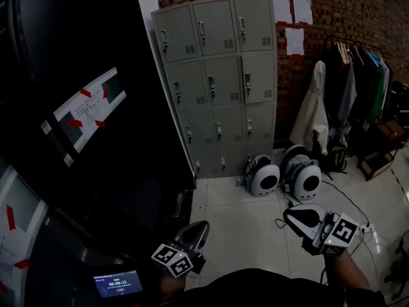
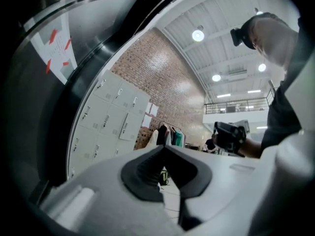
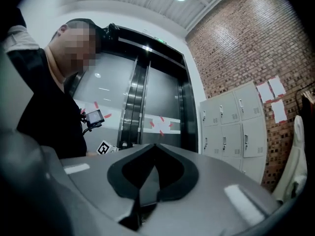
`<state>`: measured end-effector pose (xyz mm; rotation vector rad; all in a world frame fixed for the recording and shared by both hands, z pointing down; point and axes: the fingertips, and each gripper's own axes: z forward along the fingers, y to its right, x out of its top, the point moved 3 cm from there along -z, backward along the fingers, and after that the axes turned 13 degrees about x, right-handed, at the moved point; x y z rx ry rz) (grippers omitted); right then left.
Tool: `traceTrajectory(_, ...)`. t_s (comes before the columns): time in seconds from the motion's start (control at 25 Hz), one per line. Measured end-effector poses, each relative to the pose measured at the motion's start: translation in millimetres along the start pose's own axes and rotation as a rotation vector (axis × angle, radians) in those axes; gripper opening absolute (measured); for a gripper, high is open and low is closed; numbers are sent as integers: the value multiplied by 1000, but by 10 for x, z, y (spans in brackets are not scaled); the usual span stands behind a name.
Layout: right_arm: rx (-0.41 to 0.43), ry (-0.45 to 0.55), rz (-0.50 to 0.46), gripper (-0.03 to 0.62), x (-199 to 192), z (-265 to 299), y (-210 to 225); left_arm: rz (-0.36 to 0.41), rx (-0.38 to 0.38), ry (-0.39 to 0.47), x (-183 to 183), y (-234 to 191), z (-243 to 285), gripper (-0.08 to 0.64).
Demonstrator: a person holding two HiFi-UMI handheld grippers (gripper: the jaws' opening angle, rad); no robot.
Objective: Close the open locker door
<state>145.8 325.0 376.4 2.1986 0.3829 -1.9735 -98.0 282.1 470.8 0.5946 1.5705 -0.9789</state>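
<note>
Your left claw (image 1: 199,230) and right claw (image 1: 293,215) hang low in front of you in the head view, over the tiled floor (image 1: 249,229) and well apart from the lockers (image 1: 217,82) that stand against the brick wall (image 1: 332,11). From here every door in that grey bank looks flush, so I cannot tell which one is ajar. Walk closer and pick it out before you raise an arm. Two white round bags (image 1: 265,178) and a cable (image 1: 332,194) lie at the foot of the lockers on the right, so step in from the left of them. The left gripper view shows that claw clenched with nothing in it, its dark pads meeting at the tip and the lockers off to its left. Leave it clenched, because a blunt closed tip pushes a door well. The right gripper view shows the same: clenched, empty, with the lockers to its right. Use whichever claw ends up nearer. Lay it on the handle side of the door, away from the hinge, and press steadily until the door sits level with its neighbours.
</note>
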Motion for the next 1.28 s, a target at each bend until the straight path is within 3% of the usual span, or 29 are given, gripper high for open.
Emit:
traceTrajectory(0.12,-10,-9,72,5,-180,-406,-243,-35,-15,-23,-268,436,-48,0)
traceTrajectory(0.2,-60,-3,103,5,-258,-710,-233,-37,-31,-34,-376,693,-8,0)
traceTrajectory(0.4,-101,-13,80,5,-116,-992,-338,-5,-71,-5,-268,1064,-41,0)
traceTrajectory(0.56,-113,-1,20,5,20,-933,-441,13,-72,10,-138,1004,-160,0)
traceTrajectory(1.28,-116,-4,-20,5,47,-495,-481,14,-100,38,62,608,-288,0)
